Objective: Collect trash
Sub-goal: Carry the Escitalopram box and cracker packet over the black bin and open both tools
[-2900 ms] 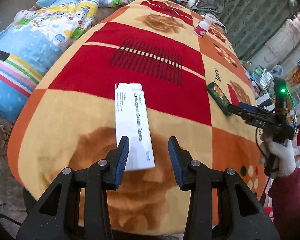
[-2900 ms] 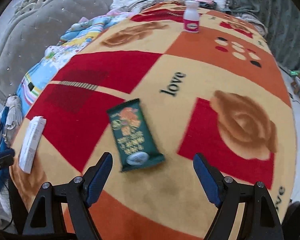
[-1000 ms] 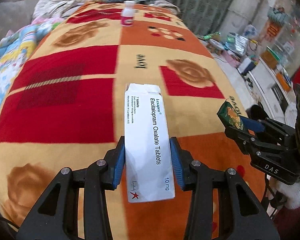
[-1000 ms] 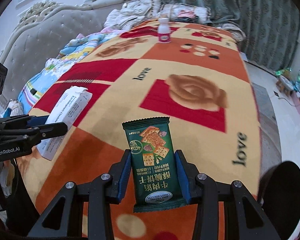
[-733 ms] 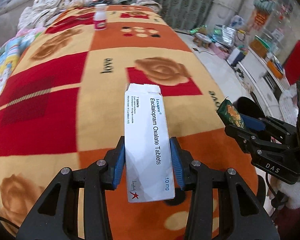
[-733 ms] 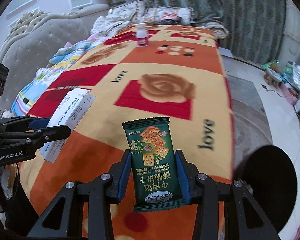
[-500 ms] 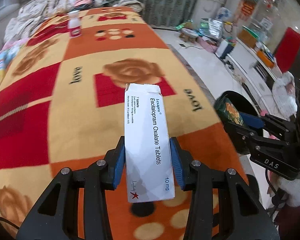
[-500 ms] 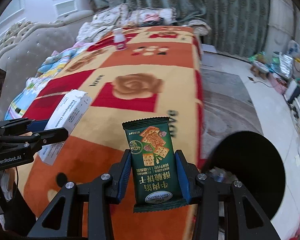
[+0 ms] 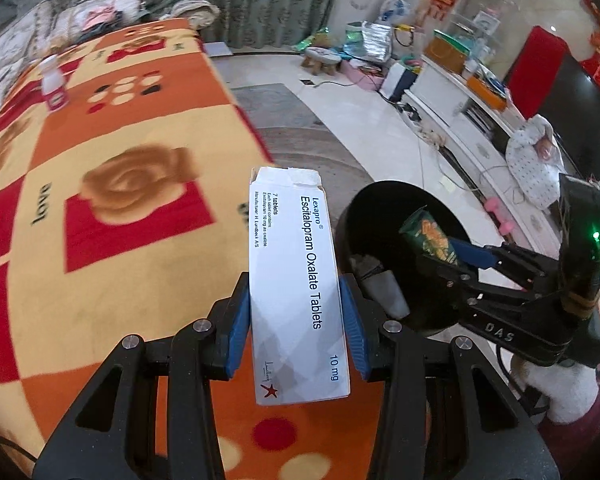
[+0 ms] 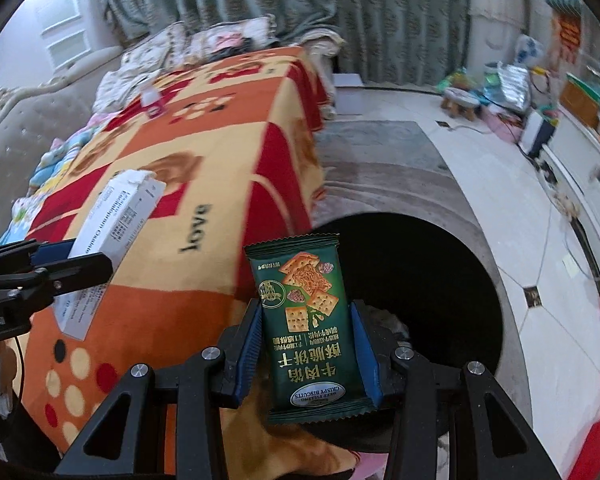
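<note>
My left gripper (image 9: 296,328) is shut on a white tablet box (image 9: 294,280) and holds it above the bed's edge, left of a black trash bin (image 9: 364,220). My right gripper (image 10: 308,344) is shut on a green biscuit packet (image 10: 306,316) and holds it over the bin's mouth (image 10: 440,280). In the left wrist view the packet (image 9: 428,236) sits over the bin's opening. The box also shows in the right wrist view (image 10: 112,228), at the left. A small white and pink bottle (image 9: 54,86) stands far back on the bed.
The bed has an orange, red and yellow blanket (image 9: 120,208). The bin stands on a grey rug (image 10: 380,168) beside the bed. Cluttered floor, a stool (image 9: 322,58) and a white cabinet (image 9: 480,120) lie to the right. Pillows and curtains are at the back.
Both grippers have swung right from over the bed toward the bin, still holding the box and the packet. The packet is now over the bin's mouth.
</note>
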